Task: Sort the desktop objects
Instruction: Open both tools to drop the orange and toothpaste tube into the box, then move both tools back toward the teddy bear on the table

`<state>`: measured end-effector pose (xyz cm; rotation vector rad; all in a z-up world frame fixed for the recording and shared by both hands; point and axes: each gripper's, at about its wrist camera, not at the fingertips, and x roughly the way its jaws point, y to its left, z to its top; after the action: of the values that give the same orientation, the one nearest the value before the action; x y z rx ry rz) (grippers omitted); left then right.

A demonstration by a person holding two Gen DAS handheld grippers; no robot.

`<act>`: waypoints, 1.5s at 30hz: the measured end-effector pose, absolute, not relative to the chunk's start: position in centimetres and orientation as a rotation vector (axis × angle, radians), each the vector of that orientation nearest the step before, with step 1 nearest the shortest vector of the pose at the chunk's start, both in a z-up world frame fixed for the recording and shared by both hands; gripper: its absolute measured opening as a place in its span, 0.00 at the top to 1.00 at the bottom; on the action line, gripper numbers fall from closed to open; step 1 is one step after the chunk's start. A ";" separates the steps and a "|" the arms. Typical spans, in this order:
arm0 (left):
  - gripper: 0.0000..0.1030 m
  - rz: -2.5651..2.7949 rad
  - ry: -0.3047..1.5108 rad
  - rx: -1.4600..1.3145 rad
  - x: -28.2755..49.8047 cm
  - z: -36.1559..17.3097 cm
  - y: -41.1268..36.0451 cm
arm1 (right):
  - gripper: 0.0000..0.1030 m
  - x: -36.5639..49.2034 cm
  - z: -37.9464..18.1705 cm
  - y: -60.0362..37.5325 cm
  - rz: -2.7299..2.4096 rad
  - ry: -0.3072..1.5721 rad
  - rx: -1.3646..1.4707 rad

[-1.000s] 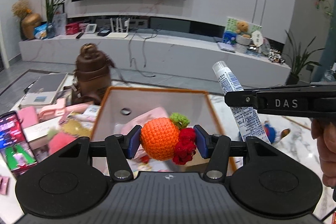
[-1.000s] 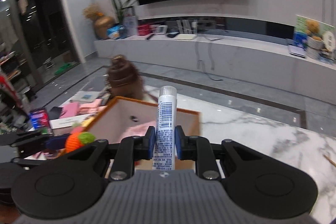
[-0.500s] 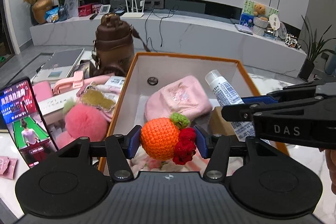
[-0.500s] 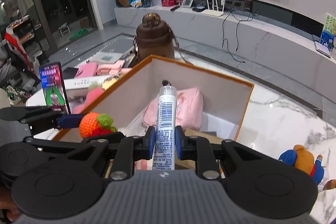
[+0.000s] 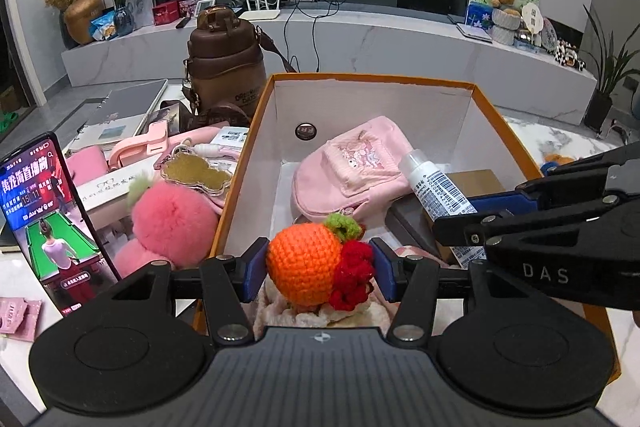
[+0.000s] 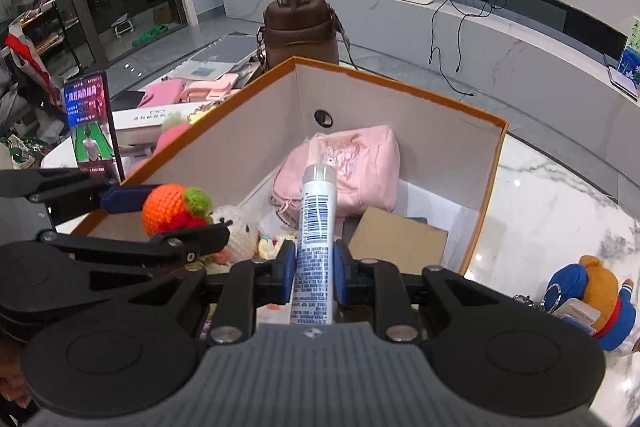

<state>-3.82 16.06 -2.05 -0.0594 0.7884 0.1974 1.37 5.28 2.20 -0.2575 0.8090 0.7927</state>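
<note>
My left gripper (image 5: 318, 269) is shut on an orange crochet fruit (image 5: 306, 263) with red and green trim, held over the near end of the orange-rimmed box (image 5: 372, 79). My right gripper (image 6: 314, 273) is shut on a white tube (image 6: 316, 235) with a barcode, held over the same box (image 6: 400, 89). The tube also shows in the left wrist view (image 5: 434, 193), and the crochet fruit shows in the right wrist view (image 6: 170, 205). A pink pouch (image 5: 352, 167), a brown card box (image 6: 396, 241) and a white crochet toy (image 6: 240, 229) lie inside the box.
Left of the box are a pink fluffy toy (image 5: 172, 215), a gold bear keychain (image 5: 196, 177), a lit phone (image 5: 46, 223), pink items, a notebook (image 5: 120, 109) and a brown bottle (image 5: 226, 61). A bear doll in blue (image 6: 592, 301) lies on the marble table (image 6: 552, 195) right of the box.
Both grippers have moved forward and down over the box with their objects still held. The view has tilted down into the box.
</note>
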 end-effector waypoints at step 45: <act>0.17 0.147 0.765 0.049 -2.8 0.5 12.8 | 0.67 1.1 5.7 -0.5 0.755 0.717 -0.130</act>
<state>-2.84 12.76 0.50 0.0491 0.7650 0.1465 1.13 -0.46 5.69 -0.1303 0.7172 0.7546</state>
